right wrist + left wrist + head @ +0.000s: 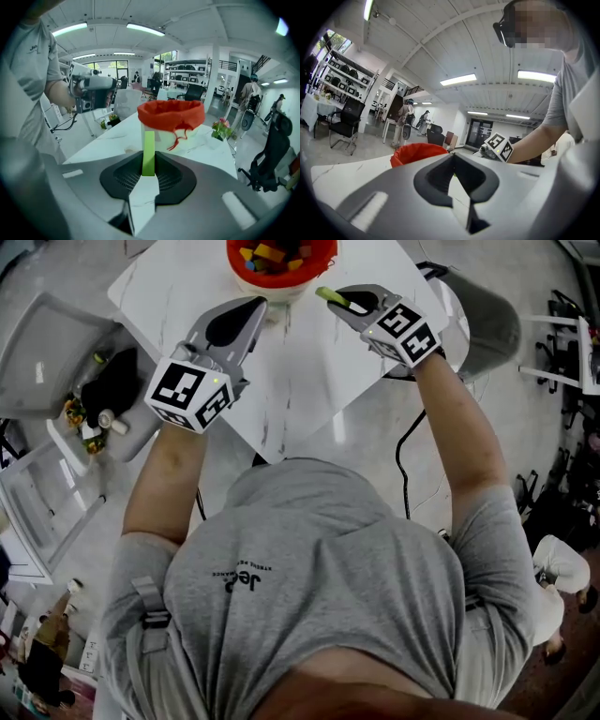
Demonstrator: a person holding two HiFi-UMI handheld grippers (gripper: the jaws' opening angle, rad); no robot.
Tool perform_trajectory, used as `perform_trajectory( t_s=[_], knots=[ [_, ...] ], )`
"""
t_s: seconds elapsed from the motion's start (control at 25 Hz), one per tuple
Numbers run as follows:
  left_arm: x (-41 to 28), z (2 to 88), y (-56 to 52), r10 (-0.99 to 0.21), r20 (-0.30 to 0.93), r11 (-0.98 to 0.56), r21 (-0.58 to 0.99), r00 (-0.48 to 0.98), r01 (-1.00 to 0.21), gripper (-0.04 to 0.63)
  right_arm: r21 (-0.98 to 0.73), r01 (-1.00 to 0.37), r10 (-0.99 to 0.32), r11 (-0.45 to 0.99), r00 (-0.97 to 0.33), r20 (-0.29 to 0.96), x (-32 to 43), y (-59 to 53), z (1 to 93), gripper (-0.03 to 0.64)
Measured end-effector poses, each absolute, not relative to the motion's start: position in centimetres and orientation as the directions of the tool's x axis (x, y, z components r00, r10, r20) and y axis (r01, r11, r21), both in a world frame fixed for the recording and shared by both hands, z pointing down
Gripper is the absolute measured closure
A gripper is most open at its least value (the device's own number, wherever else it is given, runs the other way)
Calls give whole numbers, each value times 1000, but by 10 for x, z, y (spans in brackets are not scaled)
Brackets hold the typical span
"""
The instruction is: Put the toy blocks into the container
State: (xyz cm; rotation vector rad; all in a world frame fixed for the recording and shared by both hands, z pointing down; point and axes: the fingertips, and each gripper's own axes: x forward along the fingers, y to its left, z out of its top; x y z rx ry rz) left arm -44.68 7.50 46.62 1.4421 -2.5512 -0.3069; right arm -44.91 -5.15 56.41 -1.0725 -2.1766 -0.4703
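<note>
Right gripper (148,174) clamps a green block (148,152) by one end, off the table (309,381), likely so it drops cleanly. Left gripper (255,306) closed, empty, parked aside. Beyond, the red container (171,112) holds other blocks.

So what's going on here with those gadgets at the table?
A person is working two hand-held grippers over a white table. The right gripper is clamped on a thin green block, holding it close to the red-lined container, which already has colourful blocks in it. The left gripper is shut and empty, near the container's other side.
</note>
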Motion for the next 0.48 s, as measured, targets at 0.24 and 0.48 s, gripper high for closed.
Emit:
perform_trajectory(
  t_s=[0.24, 0.48],
  knots=[
    [-460, 446, 82, -845, 41, 525, 252, -533, -813, 539, 67, 791, 596, 608, -511, 620, -484, -39, 494, 545],
    [-471, 427, 88, -835, 24, 541, 224, -550, -811, 539, 106, 792, 575, 601, -521, 631, -524, -24, 467, 545]
  ],
)
